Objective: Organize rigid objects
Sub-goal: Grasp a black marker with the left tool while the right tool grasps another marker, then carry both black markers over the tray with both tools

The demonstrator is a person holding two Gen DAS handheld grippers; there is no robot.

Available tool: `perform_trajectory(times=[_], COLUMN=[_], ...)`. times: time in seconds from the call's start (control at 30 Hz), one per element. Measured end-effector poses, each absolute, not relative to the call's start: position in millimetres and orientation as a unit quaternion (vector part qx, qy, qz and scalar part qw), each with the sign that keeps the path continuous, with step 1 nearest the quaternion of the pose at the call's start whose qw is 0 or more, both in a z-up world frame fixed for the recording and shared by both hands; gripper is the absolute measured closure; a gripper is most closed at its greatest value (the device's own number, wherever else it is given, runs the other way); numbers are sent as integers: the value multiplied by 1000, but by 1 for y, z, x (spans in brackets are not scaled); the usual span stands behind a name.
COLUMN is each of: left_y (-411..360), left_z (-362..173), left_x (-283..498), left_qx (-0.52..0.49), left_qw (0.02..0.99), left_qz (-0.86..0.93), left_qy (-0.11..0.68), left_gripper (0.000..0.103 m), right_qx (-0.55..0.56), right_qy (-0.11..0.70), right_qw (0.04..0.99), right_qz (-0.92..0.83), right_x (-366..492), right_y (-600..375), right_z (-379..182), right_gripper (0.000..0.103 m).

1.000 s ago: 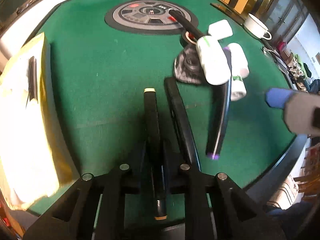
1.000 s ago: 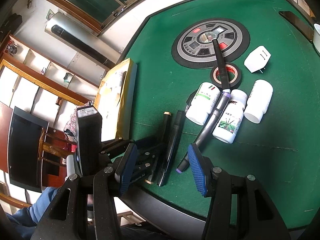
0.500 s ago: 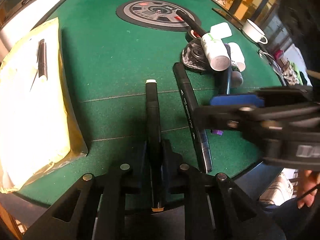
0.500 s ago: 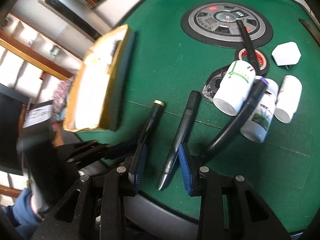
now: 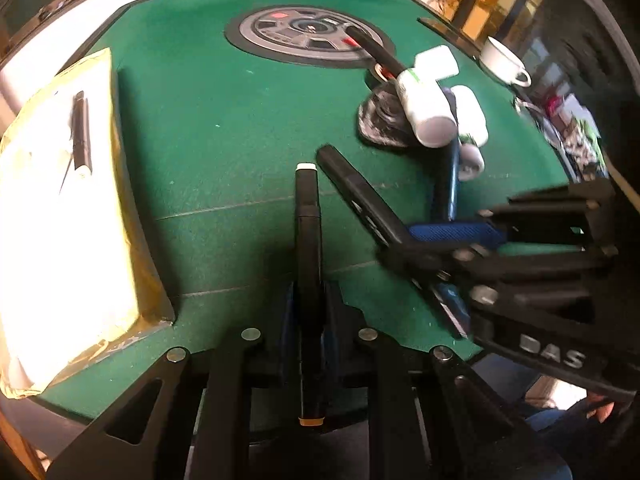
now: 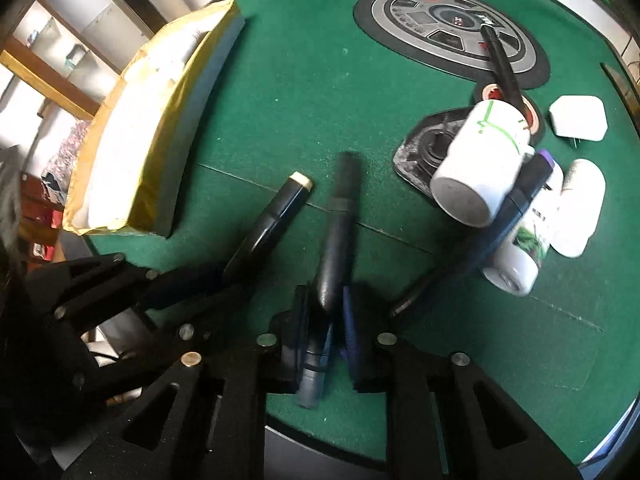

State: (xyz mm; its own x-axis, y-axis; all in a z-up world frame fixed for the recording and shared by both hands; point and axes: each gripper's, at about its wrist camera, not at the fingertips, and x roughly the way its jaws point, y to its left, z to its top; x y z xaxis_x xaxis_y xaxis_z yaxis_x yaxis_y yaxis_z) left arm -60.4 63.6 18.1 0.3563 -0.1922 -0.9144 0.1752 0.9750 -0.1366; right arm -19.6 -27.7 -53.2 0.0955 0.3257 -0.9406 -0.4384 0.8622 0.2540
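Note:
My left gripper point(image 5: 308, 308) is shut on a black marker with cream end caps point(image 5: 307, 216), which points away over the green table point(image 5: 224, 152). My right gripper point(image 6: 324, 308) points steeply down near the table's front edge. Its jaws are closing, and the blue pads press on the lower part of a second black marker point(image 6: 340, 216). In the left wrist view the right gripper point(image 5: 444, 268) reaches in from the right across that marker point(image 5: 356, 192). In the right wrist view the left gripper point(image 6: 216, 280) holds the cream-capped marker point(image 6: 276, 220) just left of mine.
A purple-capped marker point(image 6: 516, 200) leans among white bottles point(image 6: 480, 168). Behind them are a tape roll point(image 6: 532, 112), a grey pad point(image 6: 424, 152) and a white charger point(image 6: 578, 118). A yellow-edged white parcel point(image 5: 56, 216) with a pen point(image 5: 81, 132) lies at the left. A round console point(image 5: 308, 36) and a cup point(image 5: 504, 62) sit farther back.
My right gripper came down over the second black marker and its jaws shut on it. The left gripper kept its hold on the cream-capped marker.

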Motion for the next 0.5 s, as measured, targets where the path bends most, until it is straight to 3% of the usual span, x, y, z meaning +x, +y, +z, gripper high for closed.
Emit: perform_trajectory(times=[0.5], left_y=[73], left_z=[46], left_x=[-55], left_qx=[-56], left_qw=[849], left_qz=[-103], left_qy=[515], left_gripper=[91], right_qx=[43], right_qy=[583], right_qw=[757], right_qz=[291], right_x=[-23], right_y=[-79], right_z=[-17], right_gripper=[89])
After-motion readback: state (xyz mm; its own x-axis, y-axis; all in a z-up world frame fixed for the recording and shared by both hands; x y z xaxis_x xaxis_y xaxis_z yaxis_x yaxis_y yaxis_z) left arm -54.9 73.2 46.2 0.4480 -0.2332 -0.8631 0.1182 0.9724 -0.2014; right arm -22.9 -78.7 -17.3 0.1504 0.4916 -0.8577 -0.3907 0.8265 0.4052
